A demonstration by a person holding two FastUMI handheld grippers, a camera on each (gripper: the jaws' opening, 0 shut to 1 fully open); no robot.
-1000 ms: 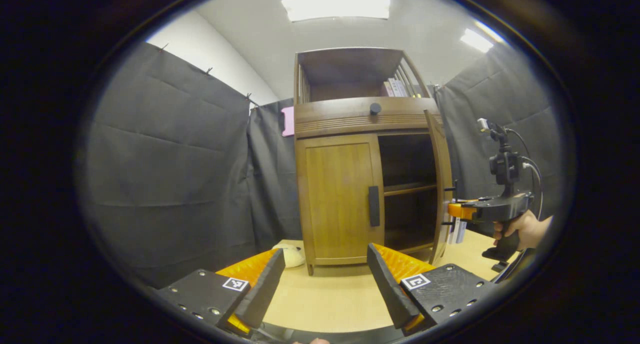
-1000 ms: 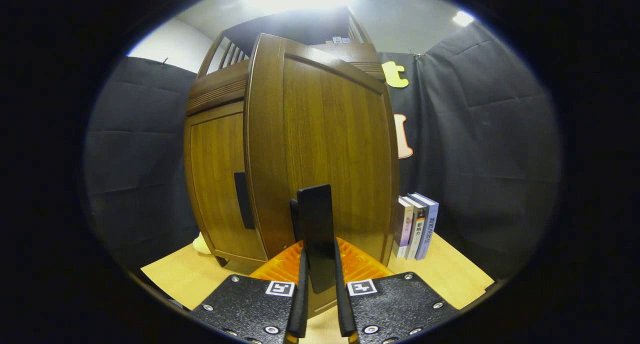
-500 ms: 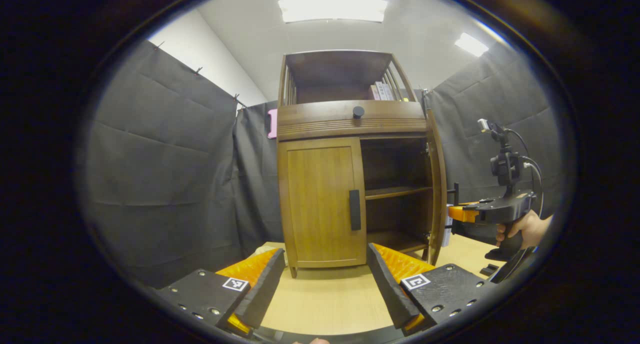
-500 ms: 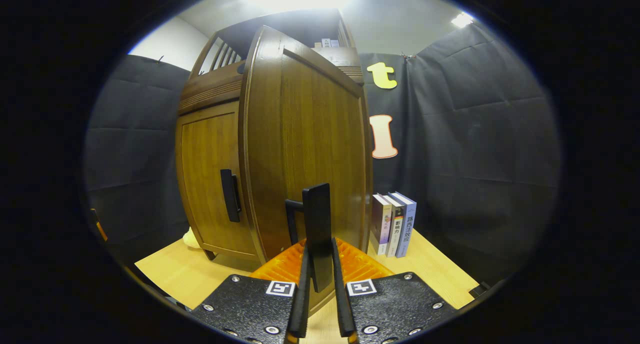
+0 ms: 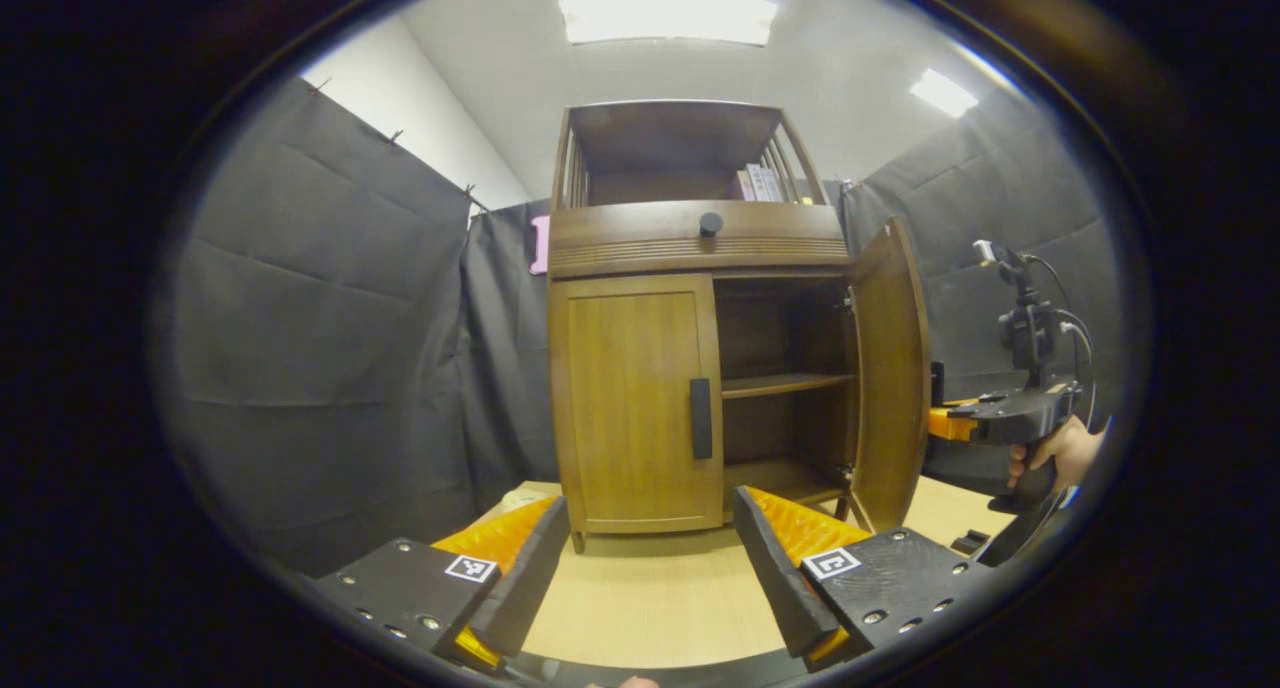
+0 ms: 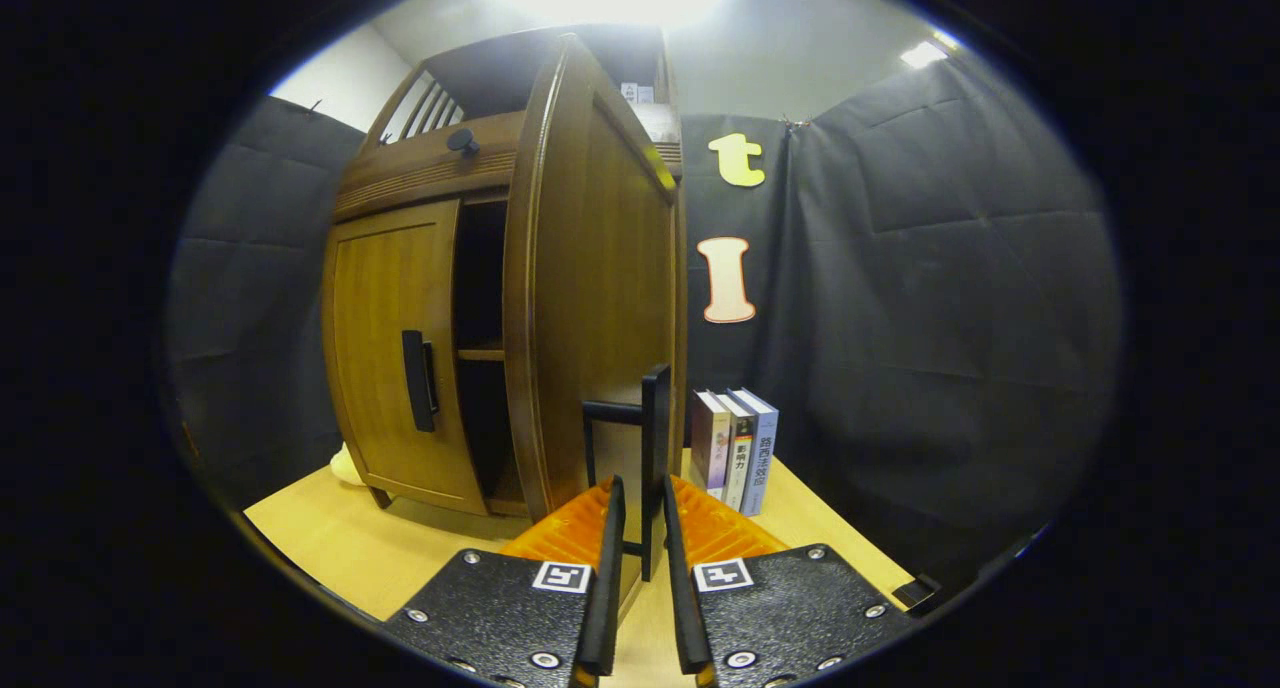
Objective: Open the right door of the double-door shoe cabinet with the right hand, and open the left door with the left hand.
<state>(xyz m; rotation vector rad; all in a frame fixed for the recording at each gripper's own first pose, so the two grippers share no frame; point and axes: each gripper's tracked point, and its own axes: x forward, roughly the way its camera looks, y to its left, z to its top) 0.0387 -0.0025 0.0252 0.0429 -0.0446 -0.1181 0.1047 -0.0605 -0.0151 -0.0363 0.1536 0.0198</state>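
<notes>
The wooden shoe cabinet [image 5: 700, 238] stands on a table. Its left door [image 5: 635, 398] is closed, with a dark vertical handle [image 5: 701, 418] at its inner edge. The right door [image 5: 890, 378] is swung wide, showing shelves inside. My left gripper [image 5: 650, 558] hangs open in front of the left door, well short of it and holding nothing. In the right gripper view, my right gripper [image 6: 640, 528] is shut on the right door's handle [image 6: 655, 438], seen edge-on against the door [image 6: 600, 298]. In the left gripper view that gripper [image 5: 945, 423] sits behind the open door, held by a hand [image 5: 1060, 453].
Three books [image 6: 735, 448] stand upright on the light wooden table [image 5: 640, 598] just right of the cabinet, behind the open door. A pale soft object [image 5: 515, 498] lies by the cabinet's left foot. A drawer with a round knob [image 5: 710, 224] sits above the doors.
The right door has swung further outward with my right gripper on its handle, exposing the shelves. My left gripper stays open and shifted slightly, now facing the left door more squarely.
</notes>
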